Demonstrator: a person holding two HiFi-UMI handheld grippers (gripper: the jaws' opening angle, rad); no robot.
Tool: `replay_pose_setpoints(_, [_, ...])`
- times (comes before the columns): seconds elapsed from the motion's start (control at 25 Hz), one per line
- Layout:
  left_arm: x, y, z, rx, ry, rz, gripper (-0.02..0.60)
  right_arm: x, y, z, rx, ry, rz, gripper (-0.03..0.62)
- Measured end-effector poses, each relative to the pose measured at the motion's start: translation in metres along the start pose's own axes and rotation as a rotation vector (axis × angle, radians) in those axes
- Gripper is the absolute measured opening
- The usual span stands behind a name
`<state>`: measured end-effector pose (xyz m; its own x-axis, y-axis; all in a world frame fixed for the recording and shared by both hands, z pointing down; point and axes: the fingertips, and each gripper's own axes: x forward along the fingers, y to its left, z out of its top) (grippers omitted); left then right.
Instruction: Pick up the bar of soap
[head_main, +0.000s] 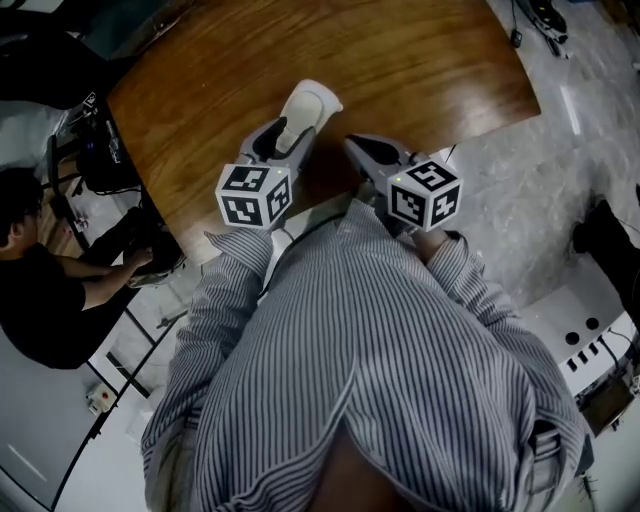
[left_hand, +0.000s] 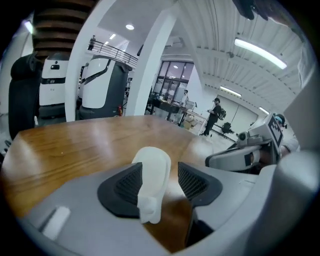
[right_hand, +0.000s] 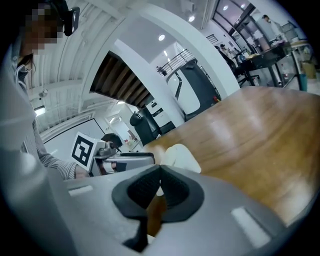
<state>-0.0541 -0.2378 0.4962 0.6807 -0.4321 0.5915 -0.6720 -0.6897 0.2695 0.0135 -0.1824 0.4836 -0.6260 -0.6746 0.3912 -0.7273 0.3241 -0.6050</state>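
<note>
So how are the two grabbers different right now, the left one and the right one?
The left gripper has its jaws apart; the right gripper has its jaws closed together. The left gripper has the white bar of soap between its jaws, leaning against one jaw and clear of the other; the right gripper has nothing between its jaws. Both are grey and black, and both are over the wooden table.

Wooden table (head_main: 420, 70) open ahead and sideways; soap bar (head_main: 312, 103) between left tool (head_main: 292, 135) jaws; right tool (head_main: 354, 147) just beside.
</note>
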Motion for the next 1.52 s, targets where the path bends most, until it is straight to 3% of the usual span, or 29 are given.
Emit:
replay_pose_setpoints(0.24, [0.024,0.007,-0.011,0.141,0.152,0.027,0.305,-0.001,-0.016,0.0,0.038,-0.001,-0.017,0.002])
replay_pose_setpoints(0.6, [0.048,0.013,-0.017,0.191,0.258,0.014,0.319,-0.007,-0.032,-0.006,0.08,0.001,-0.037,0.002])
replay_pose_setpoints(1.0, [0.058,0.01,-0.015,0.226,0.291,-0.013,0.295,-0.011,-0.042,-0.01,0.107,0.003,-0.051,0.002])
replay_pose_setpoints(1.36, [0.063,0.011,-0.012,0.22,0.298,-0.032,0.265,-0.016,-0.044,-0.004,0.099,-0.008,-0.055,0.002])
replay_pose_setpoints(1.52, [0.058,0.008,-0.005,0.181,0.277,-0.025,0.264,-0.019,-0.042,0.0,0.08,-0.017,-0.049,0.002])
